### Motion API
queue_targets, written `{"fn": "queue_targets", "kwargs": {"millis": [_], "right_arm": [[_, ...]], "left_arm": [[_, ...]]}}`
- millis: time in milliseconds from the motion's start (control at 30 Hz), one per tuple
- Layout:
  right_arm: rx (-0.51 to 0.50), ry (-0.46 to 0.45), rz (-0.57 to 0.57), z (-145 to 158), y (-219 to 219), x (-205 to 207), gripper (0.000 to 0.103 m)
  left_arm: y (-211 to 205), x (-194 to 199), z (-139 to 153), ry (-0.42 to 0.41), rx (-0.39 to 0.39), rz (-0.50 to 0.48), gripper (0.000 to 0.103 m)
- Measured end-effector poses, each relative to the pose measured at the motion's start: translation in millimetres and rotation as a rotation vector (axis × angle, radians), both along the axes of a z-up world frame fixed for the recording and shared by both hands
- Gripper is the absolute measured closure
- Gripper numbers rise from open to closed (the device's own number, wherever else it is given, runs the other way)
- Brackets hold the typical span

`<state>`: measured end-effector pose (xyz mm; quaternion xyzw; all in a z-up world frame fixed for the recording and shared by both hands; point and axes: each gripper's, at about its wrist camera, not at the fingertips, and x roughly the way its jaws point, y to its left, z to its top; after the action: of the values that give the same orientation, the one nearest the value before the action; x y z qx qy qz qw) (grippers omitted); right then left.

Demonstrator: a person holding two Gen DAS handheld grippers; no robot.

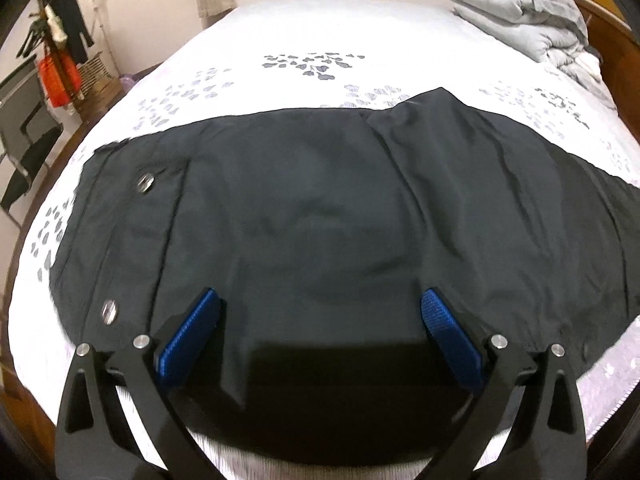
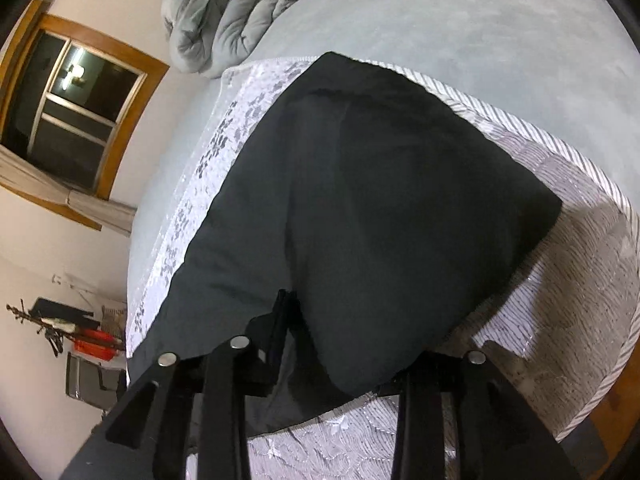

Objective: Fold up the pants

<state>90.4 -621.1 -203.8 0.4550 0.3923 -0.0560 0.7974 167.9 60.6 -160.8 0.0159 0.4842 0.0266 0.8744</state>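
Pants (image 1: 320, 208): dark, almost black, spread flat across the white patterned bed sheet (image 1: 248, 28). They run from the waistband side with two metal snap buttons (image 1: 145, 181) across to a leg that trails off the other way. The near edge lies close to the near side of the bed, beneath the left gripper.

Pants, right wrist view (image 2: 380, 200): the cloth rises off the bed in a raised fold, its far corner lifted above the striped mattress edge (image 2: 560, 152). The lower part drapes down toward the gripper.

Left gripper (image 1: 320, 320): jaws stand wide apart, blue pads (image 1: 188, 332) facing inward. It hangs just above the near part of the pants. Nothing lies between the pads; whether the tips touch the cloth I cannot tell.

Right gripper (image 2: 360, 344): the left finger (image 2: 276, 332) presses against a fold of the pants, and the cloth fills the space between the two fingers. The other finger is hidden behind the fabric. It looks clamped on the pants, with the cloth hanging from it.

Grey duvet (image 1: 520, 20): bunched in a heap at the far corner of the bed, well apart from the pants.

Window (image 2: 72, 108): wooden frame, dark glass, on the wall beyond the bed.

Clothes rack (image 1: 60, 48): beside the bed, against the wall, with dark and red items hanging.
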Motion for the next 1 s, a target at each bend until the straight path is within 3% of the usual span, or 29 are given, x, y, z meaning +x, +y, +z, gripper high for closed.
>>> {"fn": "queue_targets", "kwargs": {"millis": [133,267,567,733,833,1000], "right_arm": [[0.070,-0.011,-0.061,-5.7,-6.2,-0.9,0.070],[0.034,-0.011,-0.058,3.7,-0.9,7.1,0.085],[-0.178,0.054,-0.014,39.1,19.9,19.3,0.092],[-0.403,0.067,0.053,75.8,54.1,30.3,0.092],[-0.509,0.052,0.112,93.3,81.4,39.5,0.092],[-0.553,0.013,0.164,107.4,110.8,42.3,0.092]], "left_arm": [[1.5,-15.9,3.4,-0.012,-0.042,0.026,0.003],[-2.1,-16.7,-6.4,0.019,-0.050,0.036,0.003],[-1.0,-19.3,-9.3,0.002,-0.072,0.038,0.003],[-7.0,-18.3,5.2,-0.028,-0.164,0.075,0.003],[-28.2,-13.5,12.1,-0.034,-0.218,0.045,0.003],[-72.0,-4.3,11.1,-0.029,-0.170,-0.040,0.003]]}}
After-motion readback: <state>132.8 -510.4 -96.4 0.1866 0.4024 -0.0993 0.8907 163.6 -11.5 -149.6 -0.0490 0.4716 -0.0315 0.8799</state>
